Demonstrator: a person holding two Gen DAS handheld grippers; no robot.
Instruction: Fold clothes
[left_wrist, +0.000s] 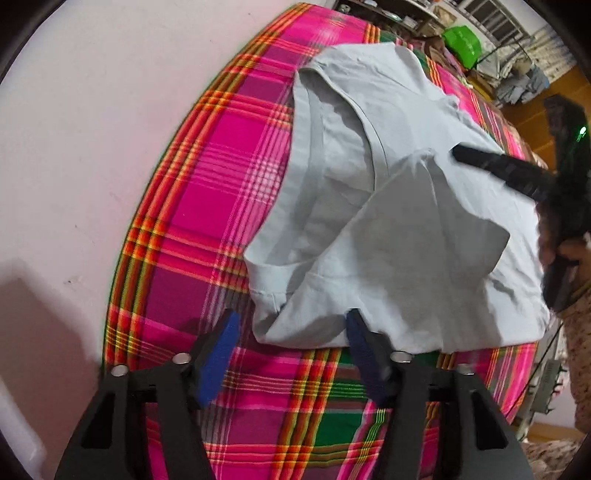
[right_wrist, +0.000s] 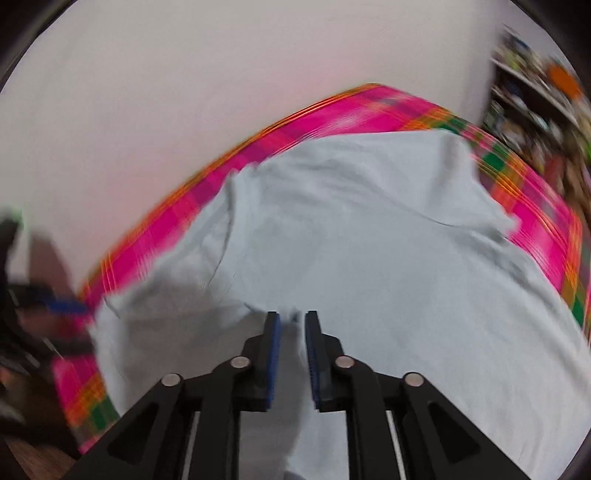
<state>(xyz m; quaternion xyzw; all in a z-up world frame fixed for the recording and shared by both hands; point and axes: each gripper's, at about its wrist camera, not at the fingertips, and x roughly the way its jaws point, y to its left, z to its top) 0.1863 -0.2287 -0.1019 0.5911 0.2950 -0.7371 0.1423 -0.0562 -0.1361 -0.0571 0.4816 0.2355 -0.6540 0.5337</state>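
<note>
- Left gripper (left_wrist: 291, 325) sits nearest in its own view, jaws apart, blue pads hovering at the near hem of the shirt (left_wrist: 388, 206); the left pad is over bare cloth (left_wrist: 221, 184), the right pad at the hem's edge, and no fabric is pinched between them.
- Right gripper (right_wrist: 292, 319) shows a narrow gap between its blue pads; pale shirt fabric (right_wrist: 351, 229) fills that gap, but the blur leaves it unclear whether the pads press on it, so I cannot tell if it grips.
- Seen from the left wrist, one dark finger of the right gripper (left_wrist: 495, 166) reaches in from the right over the shirt's upper side, with a hand (left_wrist: 565, 254) behind it.
- Shirt lies on the plaid cloth, pale grey-blue, neckline toward the left, one sleeve folded over its front, wrinkled.
- No brand or writing can be read anywhere.
- Bare pink plaid runs left of and in front of the shirt, giving free room there; the cloth's far edge meets a plain wall (left_wrist: 92, 129).
- Cluttered shelves (left_wrist: 406, 18) and a green bag (left_wrist: 461, 40) stand far right.
</note>
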